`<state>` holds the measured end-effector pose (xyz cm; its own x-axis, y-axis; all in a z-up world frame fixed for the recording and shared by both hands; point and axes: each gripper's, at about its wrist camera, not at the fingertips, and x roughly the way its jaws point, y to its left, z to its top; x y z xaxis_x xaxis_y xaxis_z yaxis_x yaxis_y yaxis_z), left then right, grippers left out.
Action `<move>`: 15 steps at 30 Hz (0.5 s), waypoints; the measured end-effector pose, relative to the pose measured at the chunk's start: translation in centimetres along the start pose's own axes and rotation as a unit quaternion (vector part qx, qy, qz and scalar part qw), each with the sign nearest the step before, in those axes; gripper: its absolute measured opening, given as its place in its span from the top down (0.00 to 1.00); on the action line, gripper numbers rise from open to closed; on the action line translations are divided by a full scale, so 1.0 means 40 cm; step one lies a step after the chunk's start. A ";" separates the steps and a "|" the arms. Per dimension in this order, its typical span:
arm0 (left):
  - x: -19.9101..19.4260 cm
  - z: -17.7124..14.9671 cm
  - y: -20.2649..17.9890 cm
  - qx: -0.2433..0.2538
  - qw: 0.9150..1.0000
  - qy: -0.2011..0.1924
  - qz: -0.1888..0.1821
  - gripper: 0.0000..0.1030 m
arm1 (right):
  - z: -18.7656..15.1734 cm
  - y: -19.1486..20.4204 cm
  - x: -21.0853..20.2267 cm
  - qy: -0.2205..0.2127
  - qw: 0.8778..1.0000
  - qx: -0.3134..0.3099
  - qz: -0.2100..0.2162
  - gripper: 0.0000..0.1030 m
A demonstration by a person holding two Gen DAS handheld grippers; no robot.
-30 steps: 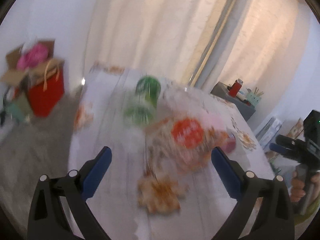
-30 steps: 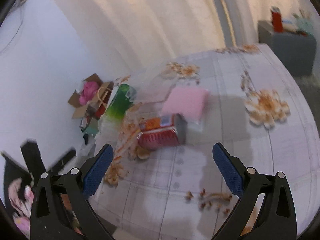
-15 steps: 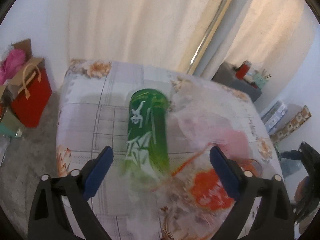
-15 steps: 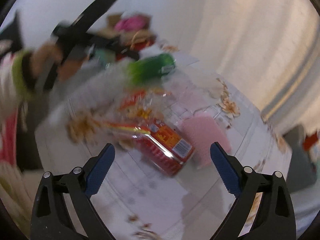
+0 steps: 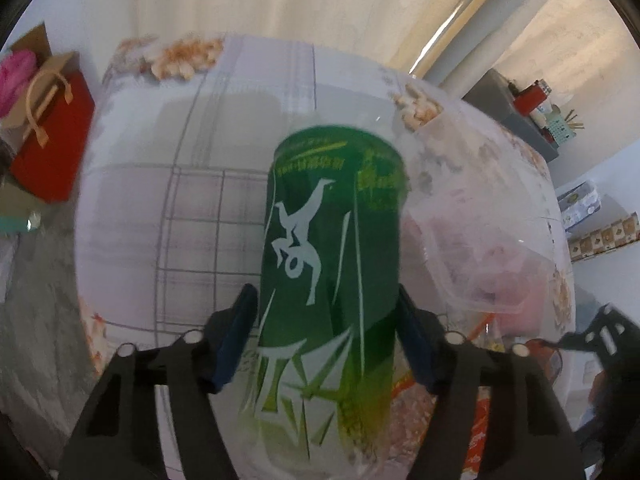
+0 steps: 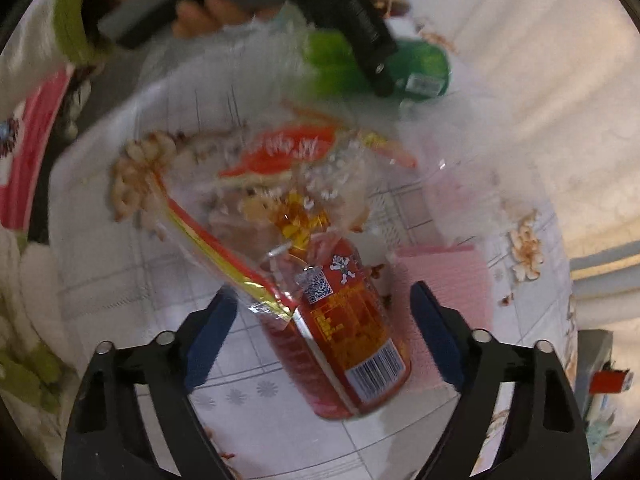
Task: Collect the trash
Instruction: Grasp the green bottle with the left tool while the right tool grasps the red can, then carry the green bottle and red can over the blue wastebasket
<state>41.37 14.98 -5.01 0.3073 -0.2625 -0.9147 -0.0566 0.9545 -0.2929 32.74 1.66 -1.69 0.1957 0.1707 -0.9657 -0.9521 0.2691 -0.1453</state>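
The left gripper [image 5: 326, 340] is closing on a green can [image 5: 332, 264] lying on the floral tablecloth [image 5: 192, 184], its blue pads at the can's sides. The right gripper [image 6: 322, 328] straddles a red can [image 6: 344, 336], jaws closing but clear of it, a pink cloth [image 6: 452, 276] just right.

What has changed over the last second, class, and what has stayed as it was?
Both tongs came down over the table while closing: the left tongs now pinch the green can; the right tongs straddle the red can, gaps remaining. Both cans stayed lying down.
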 end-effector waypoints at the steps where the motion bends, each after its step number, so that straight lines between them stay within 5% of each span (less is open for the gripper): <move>1: 0.006 0.001 0.004 -0.009 1.000 0.004 -0.005 0.42 | -0.002 0.000 0.012 0.008 1.000 -0.003 0.003 0.28; 15: -0.003 0.001 0.008 -0.037 0.999 0.001 -0.020 0.44 | -0.104 0.005 0.010 0.050 0.999 -0.006 -0.006 0.39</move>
<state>41.33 15.33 -4.98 0.3084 -0.3002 -0.9026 -0.1146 0.9303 -0.3486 31.67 -2.17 -2.99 0.1839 0.0711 -0.9804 -0.9527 0.2584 -0.1599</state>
